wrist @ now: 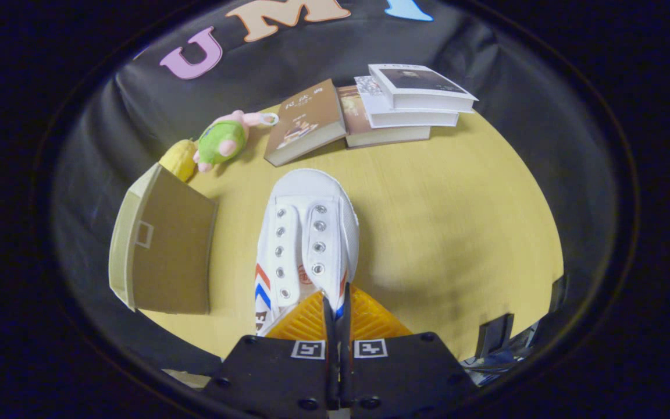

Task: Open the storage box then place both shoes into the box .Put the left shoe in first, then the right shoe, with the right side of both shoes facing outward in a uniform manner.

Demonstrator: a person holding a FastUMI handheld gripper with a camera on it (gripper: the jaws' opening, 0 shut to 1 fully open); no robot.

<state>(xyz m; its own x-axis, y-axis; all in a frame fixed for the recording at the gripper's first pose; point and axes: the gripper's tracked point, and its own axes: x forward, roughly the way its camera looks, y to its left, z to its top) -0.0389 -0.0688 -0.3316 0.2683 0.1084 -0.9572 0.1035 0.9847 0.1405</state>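
Fingers are pretty much pressed together, pinching the heel end of the white shoe, which hangs toe-forward just ahead of them over the middle of the table. Storage box sits at the table's left edge with its flap standing open, so I'd say this is the carry-and-drop step. Tip: the grip is only on a thin bit of collar, so swing left slowly and keep the shoe level or it'll twist. Turn it so its right side ends up facing outward before lowering it in. Books and plush toy sit along the far edge, well apart.
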